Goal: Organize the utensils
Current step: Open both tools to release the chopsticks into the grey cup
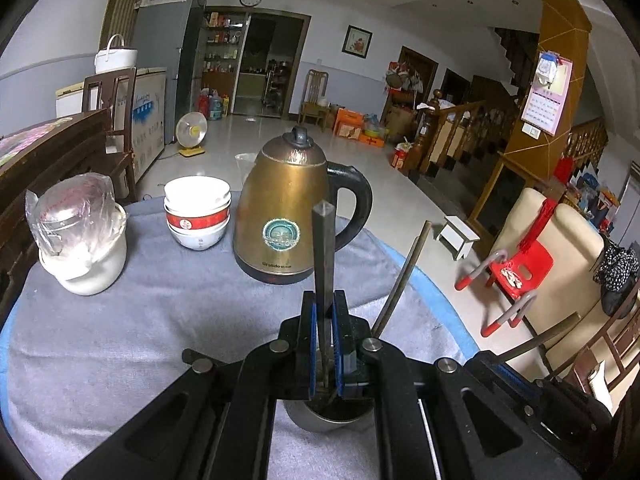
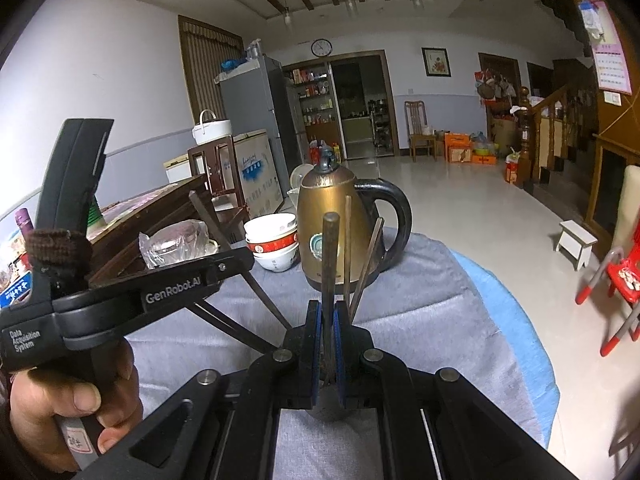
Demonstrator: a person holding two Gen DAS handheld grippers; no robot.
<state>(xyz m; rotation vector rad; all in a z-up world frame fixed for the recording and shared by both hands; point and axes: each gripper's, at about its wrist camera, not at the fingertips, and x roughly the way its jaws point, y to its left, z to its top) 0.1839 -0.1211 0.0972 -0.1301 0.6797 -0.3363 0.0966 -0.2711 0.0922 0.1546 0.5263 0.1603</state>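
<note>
Left wrist view: left gripper [image 1: 324, 300] clamped on dark chopstick [image 1: 323, 248], standing upright betw. pads, metal cup [image 1: 320, 420] just below. Right wrist view: right gripper [image 2: 325, 308] clamped on another chopstick [image 2: 330, 256], upright, kettle [image 2: 340, 216] behind.

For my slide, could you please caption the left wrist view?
Left tool shut on a dark chopstick above a metal cup, kettle behind.

Left gripper [image 1: 325, 312] clamps an upright dark chopstick [image 1: 323, 248] over a metal cup [image 1: 320, 420] on the grey tablecloth [image 1: 160, 300]. Beyond: brass-coloured electric kettle [image 1: 286, 208], stacked bowls [image 1: 197, 212], plastic-wrapped white jar [image 1: 82, 236].
</note>
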